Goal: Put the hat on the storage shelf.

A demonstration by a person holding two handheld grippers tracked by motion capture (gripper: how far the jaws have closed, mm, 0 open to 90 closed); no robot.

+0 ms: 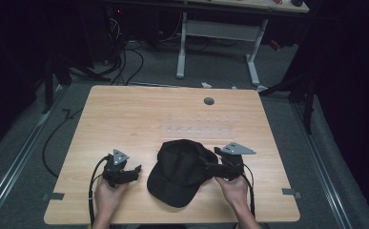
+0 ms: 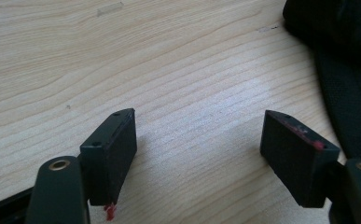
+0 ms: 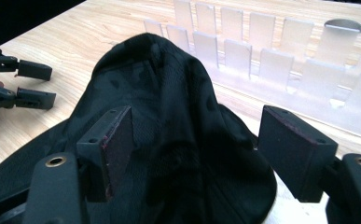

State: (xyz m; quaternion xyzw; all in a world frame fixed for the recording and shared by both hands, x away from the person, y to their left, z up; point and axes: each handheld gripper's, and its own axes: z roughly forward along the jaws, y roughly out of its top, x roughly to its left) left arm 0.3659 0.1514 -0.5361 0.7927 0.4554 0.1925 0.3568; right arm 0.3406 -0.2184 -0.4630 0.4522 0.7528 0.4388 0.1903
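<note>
Item: black baseball cap (image 1: 182, 171) lying on the wooden table (image 1: 139, 119), near the front edge, crown rearward, brim toward the person.
Right gripper (image 1: 214, 166): at the cap's right side; in the right gripper view the jaws stand wide apart with the crown (image 3: 169, 116) between them, pads clear of the cloth as far as the dark fabric lets me judge.
Left gripper (image 1: 133, 172): resting on bare wood just left of the cap, jaws spread, nothing between them.
Clear slotted rack (image 3: 262, 56): behind the cap, apart from it.
Step in hand: appears to be a release, or a fresh approach to the crown.
Next move calls for: closing squarely on a fold of fabric, not skidding over it.
</note>
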